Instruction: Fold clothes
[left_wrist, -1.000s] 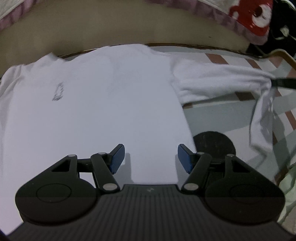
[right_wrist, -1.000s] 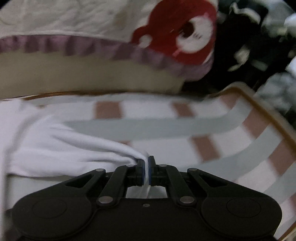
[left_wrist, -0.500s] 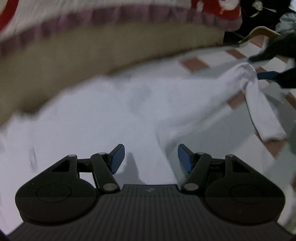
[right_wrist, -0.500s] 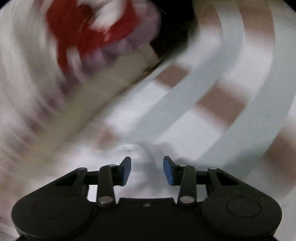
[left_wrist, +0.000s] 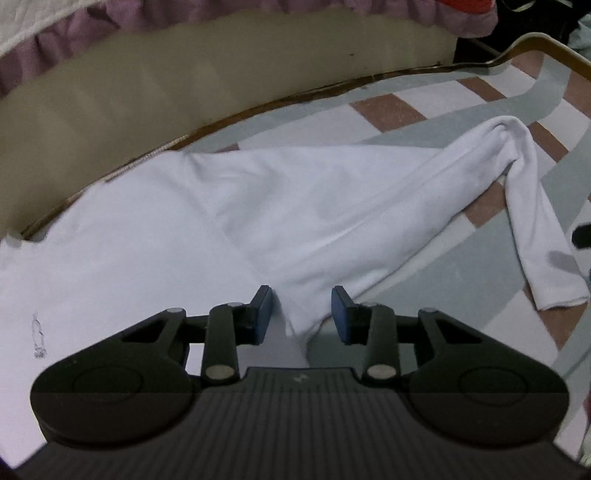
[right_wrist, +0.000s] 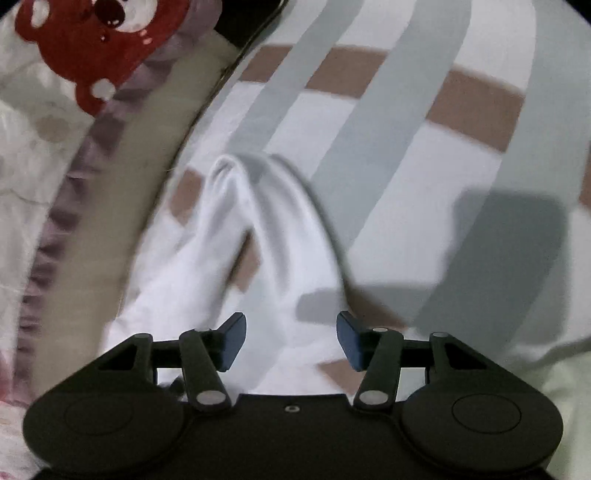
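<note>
White cotton shirt (left_wrist: 155, 236) lies spread on the striped worktop (left_wrist: 417, 310), its sleeve (left_wrist: 517, 192) bent outward. Soft, limp, it'll sag; pinch the cuff edge. Your left hand-held gripper (left_wrist: 301, 310) and right hand-held gripper (right_wrist: 291, 332) gape, holding nothing.

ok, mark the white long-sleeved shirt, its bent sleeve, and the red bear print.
white long-sleeved shirt (left_wrist: 147, 266), left wrist view, flat body panel.
bent sleeve (left_wrist: 517, 136), left wrist view, fold peak.
red bear print (right_wrist: 85, 40), right wrist view, face.
</note>
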